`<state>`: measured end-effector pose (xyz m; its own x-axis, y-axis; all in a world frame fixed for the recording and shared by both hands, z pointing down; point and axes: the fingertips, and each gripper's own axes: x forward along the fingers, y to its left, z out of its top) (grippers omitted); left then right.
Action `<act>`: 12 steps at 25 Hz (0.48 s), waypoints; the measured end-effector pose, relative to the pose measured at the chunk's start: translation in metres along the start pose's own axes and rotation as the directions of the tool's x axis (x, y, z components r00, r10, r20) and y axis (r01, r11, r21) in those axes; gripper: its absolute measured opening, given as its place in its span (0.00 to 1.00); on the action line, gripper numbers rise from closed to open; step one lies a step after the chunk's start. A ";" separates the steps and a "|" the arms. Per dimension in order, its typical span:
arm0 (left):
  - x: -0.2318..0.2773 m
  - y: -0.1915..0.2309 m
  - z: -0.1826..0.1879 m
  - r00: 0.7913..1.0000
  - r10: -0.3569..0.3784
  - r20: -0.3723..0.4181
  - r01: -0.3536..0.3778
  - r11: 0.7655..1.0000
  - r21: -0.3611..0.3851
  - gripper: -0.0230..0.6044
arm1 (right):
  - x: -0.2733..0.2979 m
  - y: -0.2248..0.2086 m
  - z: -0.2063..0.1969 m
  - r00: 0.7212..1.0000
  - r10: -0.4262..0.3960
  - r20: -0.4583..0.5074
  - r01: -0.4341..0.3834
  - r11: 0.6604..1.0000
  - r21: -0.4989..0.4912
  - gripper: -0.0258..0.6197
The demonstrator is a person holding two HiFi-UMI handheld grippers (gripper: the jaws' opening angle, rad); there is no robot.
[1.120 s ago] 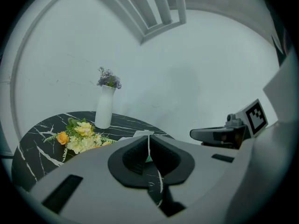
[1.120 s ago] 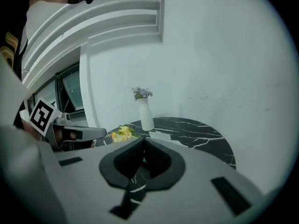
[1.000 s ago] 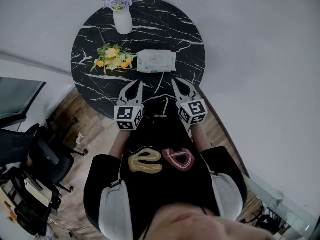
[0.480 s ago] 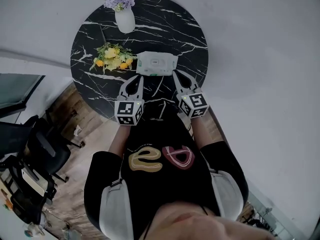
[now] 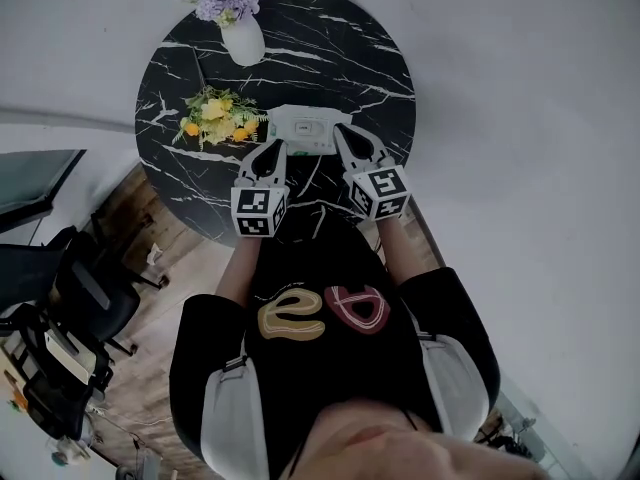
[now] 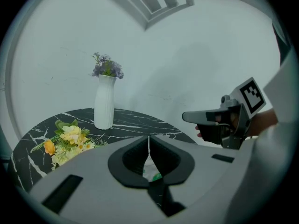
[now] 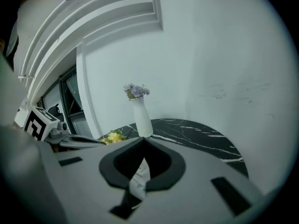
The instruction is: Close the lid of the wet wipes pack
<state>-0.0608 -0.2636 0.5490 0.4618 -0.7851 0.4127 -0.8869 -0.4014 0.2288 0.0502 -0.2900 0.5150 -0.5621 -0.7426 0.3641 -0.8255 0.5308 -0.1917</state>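
- The wet wipes pack (image 5: 303, 128) lies flat on the round black marble table (image 5: 330, 58), toward 5 o'clock from its middle; its print is too small to read.
- Left gripper (image 5: 274, 149): jaws pressed together, empty, just beside the pack's 7 o'clock corner.
- Right gripper (image 5: 343, 134): jaws together, empty, at the pack's 4 o'clock end.
- White vase (image 5: 245, 40) at the table's 11 o'clock; yellow flowers (image 5: 212, 118) at 8 o'clock.

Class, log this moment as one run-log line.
left hand-held gripper: shut, near edge of wipes pack | right hand-held gripper: shut, same edge | lid: state unclear
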 end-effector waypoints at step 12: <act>0.036 0.021 -0.026 0.993 0.047 -0.111 -0.050 0.999 -0.021 0.07 | 0.041 -0.009 -0.019 0.994 0.027 -0.106 -0.025 0.999 0.027 0.06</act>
<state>-0.0621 -0.2878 0.5918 0.4180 -0.7458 0.5187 -0.9083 -0.3518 0.2261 0.0356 -0.3179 0.5490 -0.5760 -0.6804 0.4531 -0.8124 0.5377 -0.2255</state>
